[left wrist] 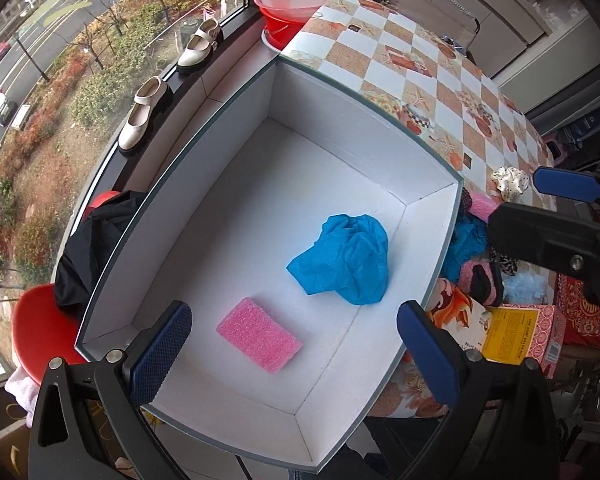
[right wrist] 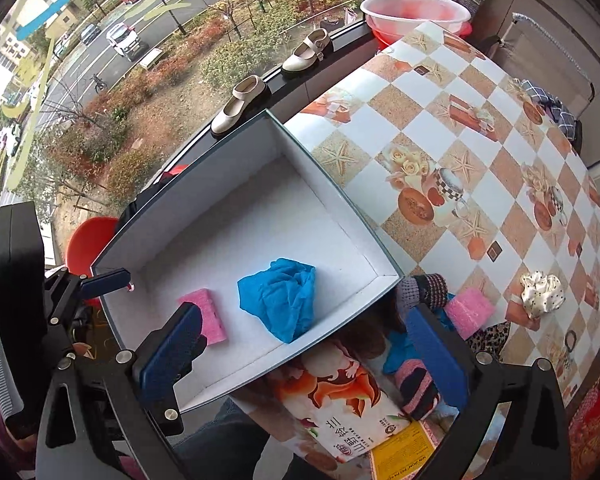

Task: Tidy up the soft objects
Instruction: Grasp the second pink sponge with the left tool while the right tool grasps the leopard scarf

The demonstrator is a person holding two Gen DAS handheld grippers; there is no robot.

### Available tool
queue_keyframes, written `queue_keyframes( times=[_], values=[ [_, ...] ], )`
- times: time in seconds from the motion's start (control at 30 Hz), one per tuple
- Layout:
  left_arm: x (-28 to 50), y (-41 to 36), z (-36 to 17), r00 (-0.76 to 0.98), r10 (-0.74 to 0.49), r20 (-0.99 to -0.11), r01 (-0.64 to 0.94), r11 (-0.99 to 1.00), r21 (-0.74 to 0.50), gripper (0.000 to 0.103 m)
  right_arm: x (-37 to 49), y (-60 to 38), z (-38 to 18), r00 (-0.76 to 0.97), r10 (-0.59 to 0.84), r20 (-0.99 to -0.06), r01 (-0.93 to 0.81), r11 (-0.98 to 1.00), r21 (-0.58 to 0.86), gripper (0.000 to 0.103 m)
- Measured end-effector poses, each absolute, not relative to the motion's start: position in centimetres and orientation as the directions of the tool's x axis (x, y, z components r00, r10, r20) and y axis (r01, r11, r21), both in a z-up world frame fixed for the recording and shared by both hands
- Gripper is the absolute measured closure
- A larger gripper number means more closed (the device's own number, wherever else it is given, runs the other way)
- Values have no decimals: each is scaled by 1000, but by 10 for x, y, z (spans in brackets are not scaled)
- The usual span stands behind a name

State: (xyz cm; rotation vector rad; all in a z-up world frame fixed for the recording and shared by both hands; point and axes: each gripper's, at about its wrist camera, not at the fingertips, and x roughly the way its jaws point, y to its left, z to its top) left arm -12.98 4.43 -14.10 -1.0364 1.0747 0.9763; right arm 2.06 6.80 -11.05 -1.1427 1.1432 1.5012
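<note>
Checkered oilcloth printed with starfish, roses and cups covered the table (right wrist: 440, 128), which stood against a wide window over a street and autumn shrubs. On its window-side end sat the landmark: a large rectangular box (left wrist: 172, 216) of stiff board, white inside, with a thin grey-green rim.

Inside the box, toward its near end, lay a pink sponge (left wrist: 259, 334), a flat rectangular block with a bubbly foam texture. Just beyond it, apart from it, sat a blue cloth (left wrist: 346, 260), crumpled into a soft, finely textured mound.

Above the box's near end hung the left gripper (left wrist: 296, 348), its jaws spread wide with nothing between them; the pads were dark blue with a fine cross-hatched grip. Over the box's right near corner hung the right gripper (right wrist: 304, 356), jaws likewise wide apart and empty.

Outside the box's right wall lay a heap of soft things (right wrist: 432, 340): a second pink foam piece (right wrist: 469, 312), blue fabric, knitted striped items and a leopard-print scrap, much of it hidden by the gripper finger and hard to tell apart. A cream satin scrunchie with dark dots (right wrist: 540, 290) lay farther out on the oilcloth. Nearer than the heap, a glossy printed bag (right wrist: 340, 408) was partly cut off.

Beyond the box, two cream strap shoes (left wrist: 148, 116) stood on the sill.
</note>
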Motion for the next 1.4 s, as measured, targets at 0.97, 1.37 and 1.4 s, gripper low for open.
queue_keyframes(
  times=[0.97, 1.37, 1.4],
  values=[
    [186, 114, -231, -41, -148, -988, -687, 722, -80, 1, 299, -5, -221, -261, 4, -965, -905, 346, 246, 0],
    [196, 134, -277, -206, -13, -978, -669, 731, 132, 1, 282, 22, -280, -267, -20, -964, -928, 275, 251, 0],
    [194, 141, -277, -208, 14, -978, -687, 710, 156, 1, 285, 23, -281, -245, -16, -969, -929, 290, 231, 0]
  ],
)
